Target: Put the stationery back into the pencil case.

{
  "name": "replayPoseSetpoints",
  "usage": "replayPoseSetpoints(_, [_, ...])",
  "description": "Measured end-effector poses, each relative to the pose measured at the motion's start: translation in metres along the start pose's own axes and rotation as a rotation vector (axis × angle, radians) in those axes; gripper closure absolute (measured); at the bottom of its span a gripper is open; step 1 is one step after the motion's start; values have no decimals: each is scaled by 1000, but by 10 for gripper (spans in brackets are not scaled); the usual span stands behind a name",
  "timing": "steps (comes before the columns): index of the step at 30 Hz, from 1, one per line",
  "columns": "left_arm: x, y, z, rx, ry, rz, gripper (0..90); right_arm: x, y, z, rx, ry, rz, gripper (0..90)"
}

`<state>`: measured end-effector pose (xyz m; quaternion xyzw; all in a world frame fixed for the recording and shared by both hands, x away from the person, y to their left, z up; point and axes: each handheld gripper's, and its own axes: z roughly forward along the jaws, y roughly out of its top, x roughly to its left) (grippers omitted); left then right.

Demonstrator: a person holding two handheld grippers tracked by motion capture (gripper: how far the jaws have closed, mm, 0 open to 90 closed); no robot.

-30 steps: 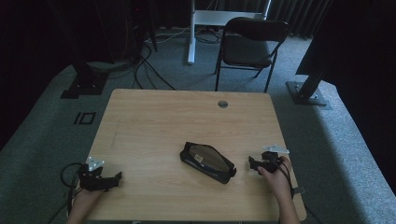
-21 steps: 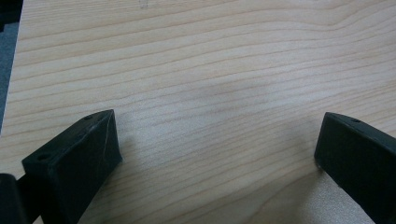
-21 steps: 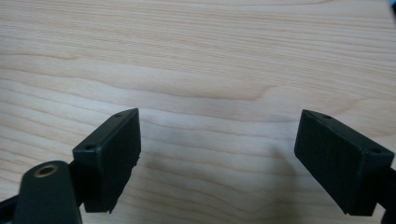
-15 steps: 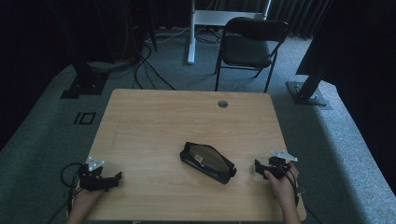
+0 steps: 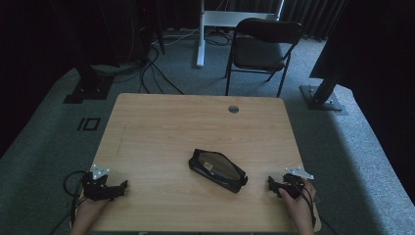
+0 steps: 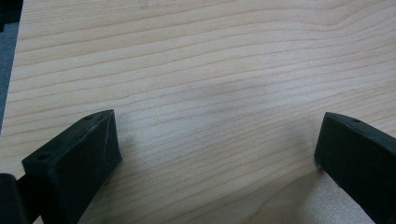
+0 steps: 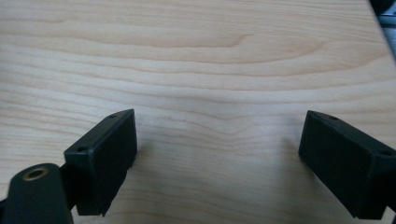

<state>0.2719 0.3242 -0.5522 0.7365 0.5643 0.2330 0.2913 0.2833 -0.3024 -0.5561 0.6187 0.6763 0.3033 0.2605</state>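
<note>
A black zip pouch (image 5: pixel 218 170) with a brownish see-through panel lies slanted on the wooden table (image 5: pixel 195 122), right of centre. My right gripper (image 5: pixel 270 183) rests at the near right corner, a short way right of the pouch and apart from it. Its jaws have just been opening, and only bare wood lies between them (image 7: pixel 219 140). At the near left corner my left gripper (image 5: pixel 122 186) points toward the pouch from far off. It is open over bare wood (image 6: pixel 217 140).
A round cable hole (image 5: pixel 233 108) sits near the table's far edge. A black chair (image 5: pixel 262 44) stands beyond the table, with cables and stand bases on the grey carpet around it. The table's left edge shows in the left gripper view.
My right gripper has drawn back from the pouch, to the right and toward the table's near edge. The left gripper and the pouch have stayed put.
</note>
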Motion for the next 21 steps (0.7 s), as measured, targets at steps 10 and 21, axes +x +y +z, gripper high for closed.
replayPoseSetpoints(10, [0, 0, 0, 0, 1, 0, 2, -2, -4, -4, 6, -21, 13, 110])
replayPoseSetpoints(21, [0, 0, 0, 0, 0, 0, 2, -2, -4, -4, 5, -20, 12, 110])
